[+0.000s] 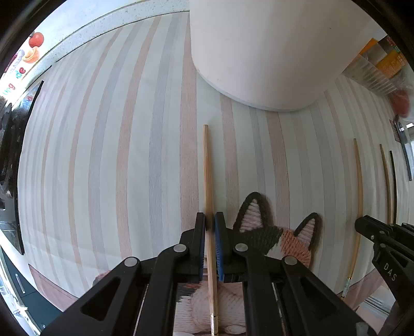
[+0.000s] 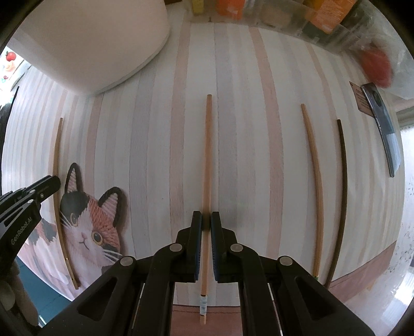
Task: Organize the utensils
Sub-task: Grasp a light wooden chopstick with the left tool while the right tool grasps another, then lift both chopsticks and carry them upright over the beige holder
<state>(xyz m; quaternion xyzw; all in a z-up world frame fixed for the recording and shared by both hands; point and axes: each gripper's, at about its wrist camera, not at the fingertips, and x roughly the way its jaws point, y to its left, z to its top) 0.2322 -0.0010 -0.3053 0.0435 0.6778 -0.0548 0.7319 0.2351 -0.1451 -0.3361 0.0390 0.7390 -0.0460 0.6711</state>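
Note:
My left gripper (image 1: 209, 219) points down at a striped placemat (image 1: 116, 155) and is shut on a pale wooden chopstick (image 1: 208, 168) with a gold band at its near end. Just right of it lies a cat-shaped coaster (image 1: 271, 232). My right gripper (image 2: 206, 219) is shut on a second wooden chopstick (image 2: 207, 155) with a blue-white band. Both sticks run parallel to the stripes. I cannot tell whether they touch the mat. Further right lie a pale chopstick (image 2: 314, 181) and a dark chopstick (image 2: 342, 193). In the right wrist view the left gripper (image 2: 51, 182) shows beside the coaster (image 2: 90, 219).
A big white round container (image 1: 258, 51) stands at the far side of the mat. A phone (image 2: 383, 124) lies at the right edge, with clear packets (image 2: 323, 20) and a red item (image 2: 377, 64) behind it. A dark tray (image 1: 15, 155) sits off the mat's left side.

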